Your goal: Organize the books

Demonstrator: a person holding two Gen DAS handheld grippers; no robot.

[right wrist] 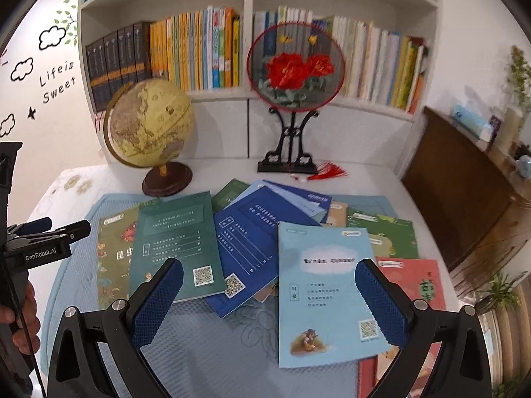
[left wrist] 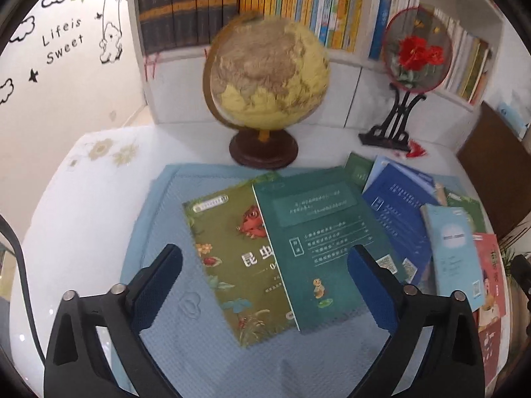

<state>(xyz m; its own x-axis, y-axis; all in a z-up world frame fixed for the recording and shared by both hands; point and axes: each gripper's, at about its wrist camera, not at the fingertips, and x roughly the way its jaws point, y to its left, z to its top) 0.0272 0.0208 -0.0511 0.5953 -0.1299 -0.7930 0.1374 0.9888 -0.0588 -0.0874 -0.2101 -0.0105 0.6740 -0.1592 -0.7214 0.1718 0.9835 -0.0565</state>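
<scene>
Several thin books lie scattered on a blue mat (left wrist: 172, 298) (right wrist: 215, 348). A dark green book (left wrist: 318, 242) (right wrist: 176, 245) overlaps an olive insect book (left wrist: 229, 265) (right wrist: 113, 252). To the right lie a dark blue book (left wrist: 398, 219) (right wrist: 252, 238), a light blue book (left wrist: 454, 248) (right wrist: 325, 292) and a red book (left wrist: 491, 275) (right wrist: 421, 278). My left gripper (left wrist: 265, 285) hovers open above the green and olive books. My right gripper (right wrist: 268, 301) hovers open over the light blue and dark blue books. The left gripper's body (right wrist: 43, 245) shows at the right view's left edge, held by a hand (right wrist: 23, 311).
A globe (left wrist: 265, 86) (right wrist: 149, 126) and a round embroidered fan on a black stand (left wrist: 415, 56) (right wrist: 295, 66) sit behind the books. A white bookshelf (left wrist: 179, 76) (right wrist: 245, 33) full of upright books lines the back. A brown cabinet (right wrist: 464, 179) stands at right.
</scene>
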